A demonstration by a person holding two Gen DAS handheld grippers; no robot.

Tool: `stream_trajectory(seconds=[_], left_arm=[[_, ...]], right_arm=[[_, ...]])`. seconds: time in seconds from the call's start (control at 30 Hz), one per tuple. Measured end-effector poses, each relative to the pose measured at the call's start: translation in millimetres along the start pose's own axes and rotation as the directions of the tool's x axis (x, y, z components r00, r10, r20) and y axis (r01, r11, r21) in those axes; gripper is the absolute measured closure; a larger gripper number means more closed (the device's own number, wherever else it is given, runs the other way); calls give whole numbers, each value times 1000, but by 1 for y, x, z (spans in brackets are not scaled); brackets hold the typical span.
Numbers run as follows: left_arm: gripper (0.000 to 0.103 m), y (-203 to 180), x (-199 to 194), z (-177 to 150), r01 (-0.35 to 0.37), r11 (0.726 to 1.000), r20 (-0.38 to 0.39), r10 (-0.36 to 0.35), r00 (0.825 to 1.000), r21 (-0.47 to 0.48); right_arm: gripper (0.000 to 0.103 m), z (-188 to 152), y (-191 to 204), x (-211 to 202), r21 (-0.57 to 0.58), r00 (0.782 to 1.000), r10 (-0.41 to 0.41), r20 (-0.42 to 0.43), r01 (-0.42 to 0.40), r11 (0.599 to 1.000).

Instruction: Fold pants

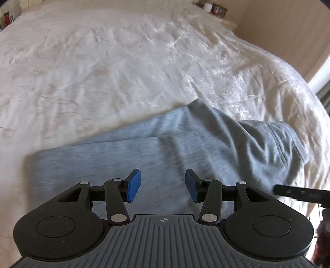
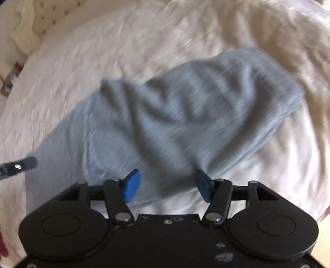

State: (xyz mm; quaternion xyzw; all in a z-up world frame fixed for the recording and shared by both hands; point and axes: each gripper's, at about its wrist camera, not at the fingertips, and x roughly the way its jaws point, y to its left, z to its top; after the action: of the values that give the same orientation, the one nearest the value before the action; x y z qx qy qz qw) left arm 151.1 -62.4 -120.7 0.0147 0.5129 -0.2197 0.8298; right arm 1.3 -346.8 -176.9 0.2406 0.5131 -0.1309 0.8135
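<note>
Grey heathered knit pants (image 1: 144, 152) lie across the rumpled cream satin bedspread (image 1: 103, 68), flat and layered on the left, bunched into ridges toward the right. No brand, label or writing can be read anywhere; the small red and white items (image 1: 214, 9) on the far ledge are too tiny to make out. The left gripper with blue pads (image 1: 163, 185) hovers over the flat part, jaws apart, nothing between them but fabric lying below. At the right edge a black bar (image 1: 299, 192) pokes in, cut off. Over to the right wrist view, all smeared with blur: the pants (image 2: 175, 115) slant up toward the right, and the right gripper (image 2: 168, 185) has its jaws spread wide, gripping nothing. The cloth's lower edge is hidden behind the gripper body.
</note>
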Motion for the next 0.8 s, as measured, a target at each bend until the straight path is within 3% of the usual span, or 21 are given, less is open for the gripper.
stream_trajectory(seconds=[0.03, 0.07, 0.23, 0.43, 0.53, 0.67, 0.77, 0.8], left_arm=[[57, -5, 7, 1, -11, 1000, -9, 10, 1000, -8], [57, -10, 15, 1, -25, 1000, -19, 25, 1000, -10], [56, -18, 67, -5, -135, 991, -121, 136, 983, 18], [54, -16, 72, -2, -164, 986, -140, 161, 977, -9], [54, -17, 73, -3, -174, 985, -146, 171, 974, -9], [53, -23, 77, 1, -182, 983, -159, 179, 971, -3], [53, -23, 78, 2, -189, 982, -165, 186, 969, -2], [53, -23, 79, 2, -191, 982, -165, 188, 968, -3]], right_arm=[[27, 7, -12, 0, 8, 1000, -11, 4, 11, 1000], [25, 12, -22, 0, 17, 1000, -14, 5, 14, 1000], [24, 29, -78, 2, 79, 1000, -13, -15, 15, 997], [13, 47, -127, 14, 200, 996, 92, 18, -94, 975], [12, 59, -138, 34, 244, 990, 140, 21, -141, 959], [0, 67, -141, 48, 279, 982, 183, 51, -190, 941], [2, 76, -140, 54, 283, 972, 221, 75, -233, 930], [14, 79, -137, 53, 276, 968, 237, 78, -249, 928]])
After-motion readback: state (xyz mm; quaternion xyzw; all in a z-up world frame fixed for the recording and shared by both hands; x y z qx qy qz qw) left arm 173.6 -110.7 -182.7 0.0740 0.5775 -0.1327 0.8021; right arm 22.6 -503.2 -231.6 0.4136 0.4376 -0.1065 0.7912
